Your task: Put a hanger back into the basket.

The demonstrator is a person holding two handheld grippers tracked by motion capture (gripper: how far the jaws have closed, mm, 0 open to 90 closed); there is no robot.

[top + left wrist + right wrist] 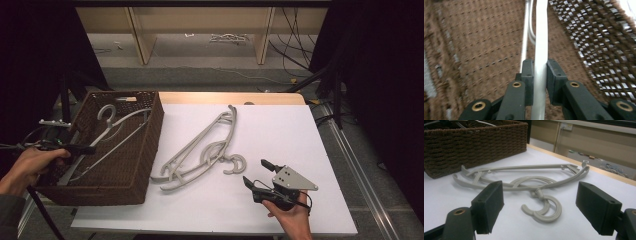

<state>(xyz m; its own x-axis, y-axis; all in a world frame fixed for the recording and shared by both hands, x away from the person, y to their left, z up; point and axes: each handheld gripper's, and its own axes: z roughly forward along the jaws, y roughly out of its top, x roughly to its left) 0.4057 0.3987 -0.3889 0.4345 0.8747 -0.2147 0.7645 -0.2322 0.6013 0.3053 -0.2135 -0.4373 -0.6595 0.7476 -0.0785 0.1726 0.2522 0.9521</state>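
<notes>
Overhead, the left hand-held gripper [82, 149] reaches into a brown woven basket [150, 145] at the left of the white surface [280, 130], where a grey plastic hanger [112, 132] lies slanted with its hook toward the far wall. The left gripper view adds the grip itself: both black jaws are clamped on a smooth, pale, rounded bar of the hanger [541, 50], with the basket's [594, 37] coarse weave behind. The right hand-held gripper [255, 174] rests on the surface near its front edge, jaws spread wide and holding nothing. Its own view, low and close, shows the stacked grey hangers [524, 178] just ahead, curved arms overlapping and round hooks [546, 210] pointing toward the jaws. From above, these stacked hangers [200, 150] lie diagonally beside the basket.
</notes>
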